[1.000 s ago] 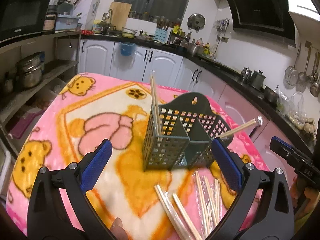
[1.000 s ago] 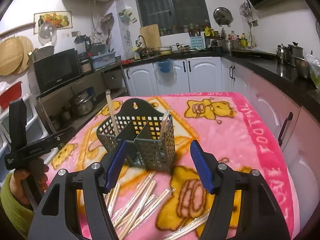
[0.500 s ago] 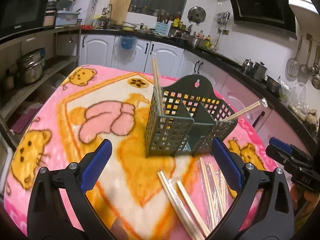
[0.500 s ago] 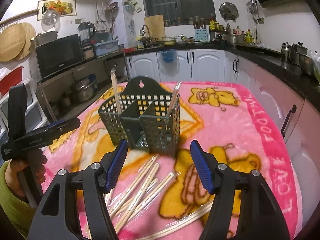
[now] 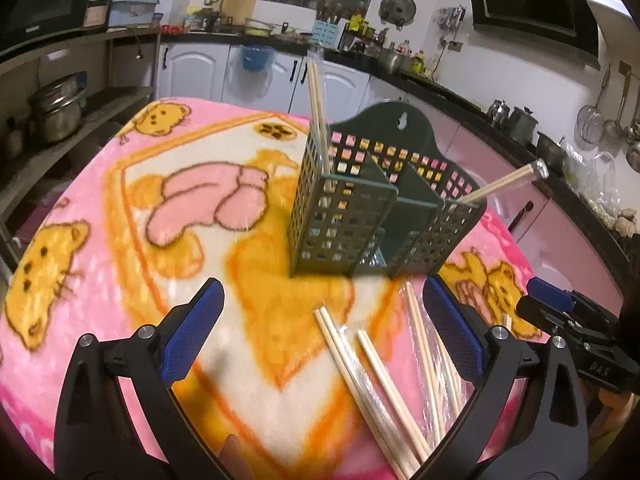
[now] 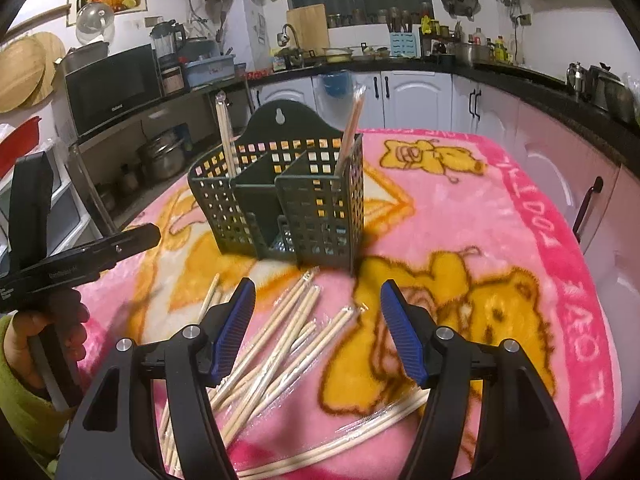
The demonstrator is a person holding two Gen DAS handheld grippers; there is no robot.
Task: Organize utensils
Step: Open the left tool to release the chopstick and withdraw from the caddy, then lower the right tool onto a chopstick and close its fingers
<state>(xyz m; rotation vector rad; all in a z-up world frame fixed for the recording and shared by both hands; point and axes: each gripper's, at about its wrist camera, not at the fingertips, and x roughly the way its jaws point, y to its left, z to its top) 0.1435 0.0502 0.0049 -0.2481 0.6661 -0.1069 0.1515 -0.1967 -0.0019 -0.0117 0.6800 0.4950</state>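
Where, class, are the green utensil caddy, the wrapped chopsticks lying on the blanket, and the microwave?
green utensil caddy [image 6: 320,216]: right wrist view, front grid wall.
wrapped chopsticks [image 6: 280,328]: right wrist view, mid-shaft of one loose pair on the blanket.
microwave [image 6: 114,84]: right wrist view, dark door.

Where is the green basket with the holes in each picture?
Left wrist view: the green basket stands right of centre, beyond the loose chopsticks.
Right wrist view: the green basket stands left of centre, above the loose chopsticks.
Shared landmark: the pink bear blanket under it.
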